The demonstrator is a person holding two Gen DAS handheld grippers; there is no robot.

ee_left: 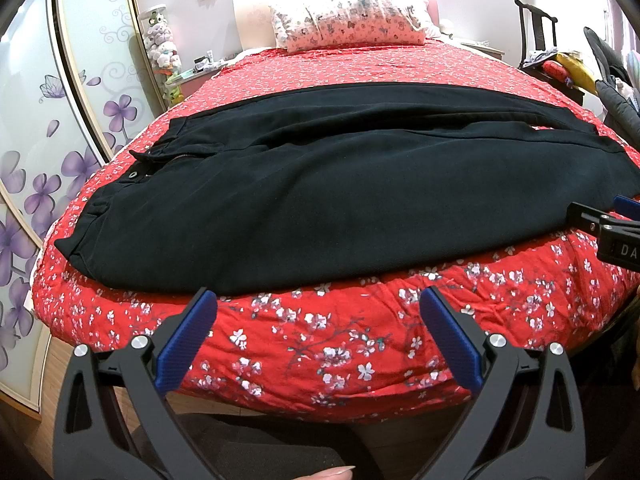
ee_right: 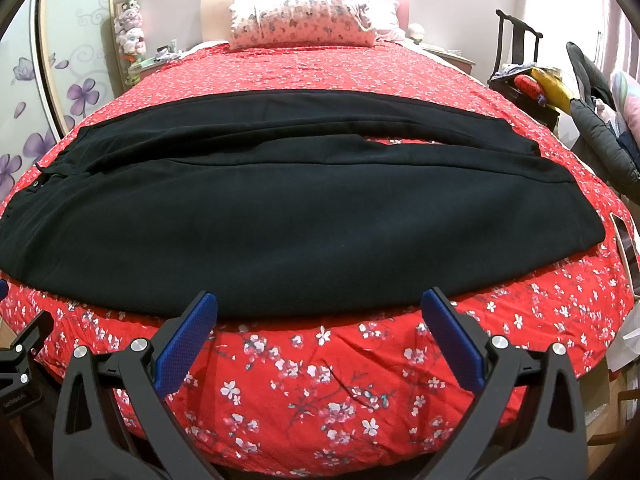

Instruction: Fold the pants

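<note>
Black pants (ee_left: 320, 200) lie flat; both grippers (ee_left: 318, 312) (ee_right: 318, 312) hover wide apart.

We see the black pants (ee_right: 256, 208) spread flat across the red floral bedspread (ee_right: 320, 380), waistband at the left, legs running right. Our right gripper (ee_right: 320, 312) hangs wide apart at the pants' near edge. A pillow (ee_right: 300, 20) lies far.

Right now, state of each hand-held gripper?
Left hand-held gripper: open, holding nothing, short of the black fabric pants.
Right hand-held gripper: open, holding nothing, fingertips at the pants' near edge.
</note>
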